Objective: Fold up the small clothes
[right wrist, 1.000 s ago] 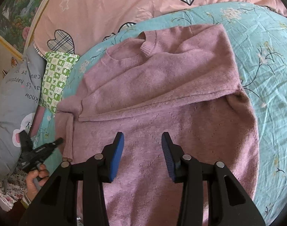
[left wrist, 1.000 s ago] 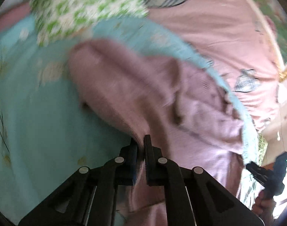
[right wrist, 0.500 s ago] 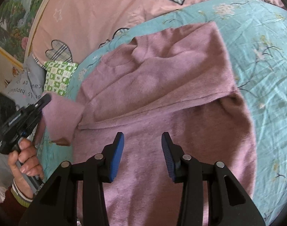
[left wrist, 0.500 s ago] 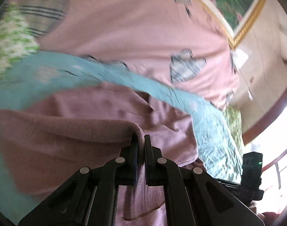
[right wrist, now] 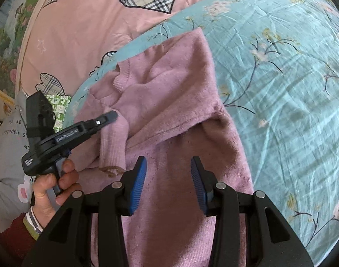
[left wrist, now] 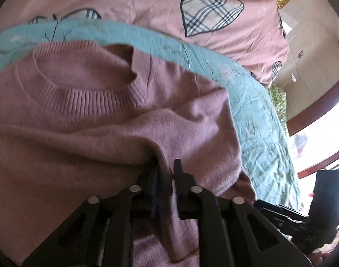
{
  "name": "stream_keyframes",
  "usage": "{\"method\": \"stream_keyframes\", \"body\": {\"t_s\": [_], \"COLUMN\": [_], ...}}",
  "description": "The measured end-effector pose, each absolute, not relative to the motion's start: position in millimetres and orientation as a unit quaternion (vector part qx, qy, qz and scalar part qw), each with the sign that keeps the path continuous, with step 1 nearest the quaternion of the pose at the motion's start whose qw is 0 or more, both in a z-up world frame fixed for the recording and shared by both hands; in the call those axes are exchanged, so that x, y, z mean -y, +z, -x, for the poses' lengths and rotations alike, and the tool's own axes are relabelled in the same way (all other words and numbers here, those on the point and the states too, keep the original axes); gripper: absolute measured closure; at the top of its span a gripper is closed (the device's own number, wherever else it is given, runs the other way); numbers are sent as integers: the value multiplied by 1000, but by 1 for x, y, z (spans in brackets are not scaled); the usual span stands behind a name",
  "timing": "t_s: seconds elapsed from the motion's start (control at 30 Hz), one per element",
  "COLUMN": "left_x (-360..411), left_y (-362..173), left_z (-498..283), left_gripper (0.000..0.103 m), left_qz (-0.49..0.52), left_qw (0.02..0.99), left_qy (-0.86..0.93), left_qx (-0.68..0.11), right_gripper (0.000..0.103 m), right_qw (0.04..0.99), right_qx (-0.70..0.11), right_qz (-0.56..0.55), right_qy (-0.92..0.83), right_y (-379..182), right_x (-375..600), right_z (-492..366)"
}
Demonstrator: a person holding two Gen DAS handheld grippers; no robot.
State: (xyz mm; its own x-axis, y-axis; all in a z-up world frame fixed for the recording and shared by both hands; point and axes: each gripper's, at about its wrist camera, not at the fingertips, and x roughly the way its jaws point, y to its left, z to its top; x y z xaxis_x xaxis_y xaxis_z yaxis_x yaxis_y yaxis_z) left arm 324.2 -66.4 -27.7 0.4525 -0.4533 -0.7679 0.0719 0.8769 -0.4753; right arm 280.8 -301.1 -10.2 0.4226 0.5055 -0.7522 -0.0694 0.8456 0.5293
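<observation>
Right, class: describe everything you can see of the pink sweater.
The sweater is a fuzzy mauve-pink knit with a ribbed round collar and ribbed cuff. It lies flat on the blue flowered sheet, both sleeves folded across its chest. The left gripper, jaws just opening, has sleeve fabric between them.

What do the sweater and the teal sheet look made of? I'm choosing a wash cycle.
Sweater: a soft, fuzzy knit, likely wool or acrylic; ribbed collar and napped, matte surface. Teal sheet: a thin woven fabric, possibly cotton; crisp creases, printed flowers, slight sheen.

Bare teal quilt [right wrist: 280, 89] right of the sweater [right wrist: 180, 93]; left tongs [right wrist: 112, 116] over its left side.
</observation>
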Motion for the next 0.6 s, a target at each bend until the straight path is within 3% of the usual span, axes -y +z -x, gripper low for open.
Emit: {"method": "stream_keyframes", "body": {"t_s": [0.07,0.13,0.27,0.33,0.4,0.6], "left_x": [57,42,-4,-34,-61,-117], "left_y": [-25,-20,-8,-5,-8,-36], "left_z": [-314,-297,-249,-217,-191,-159], "left_gripper": [75,67,61,47,40,37], "left_qz": [202,204,211,198,178,174], "left_qw": [825,825,838,851,858,840], "left_qy": [-164,-153,-108,-50,19,118], "left_qx": [-501,-504,-491,-483,-481,-500], "right_gripper": [55,40,38,32,28,27], "right_qw": [816,820,824,827,831,853], "right_qx": [-507,-502,-491,-487,-481,-451], "right_qz": [-203,-188,-148,-114,-77,59], "right_qy": [188,201,242,258,270,256], "right_y": [-8,-6,-1,0,-1,-17], "right_x": [290,279,246,226,207,162], "right_z": [-283,-283,-278,-275,-272,-272]}}
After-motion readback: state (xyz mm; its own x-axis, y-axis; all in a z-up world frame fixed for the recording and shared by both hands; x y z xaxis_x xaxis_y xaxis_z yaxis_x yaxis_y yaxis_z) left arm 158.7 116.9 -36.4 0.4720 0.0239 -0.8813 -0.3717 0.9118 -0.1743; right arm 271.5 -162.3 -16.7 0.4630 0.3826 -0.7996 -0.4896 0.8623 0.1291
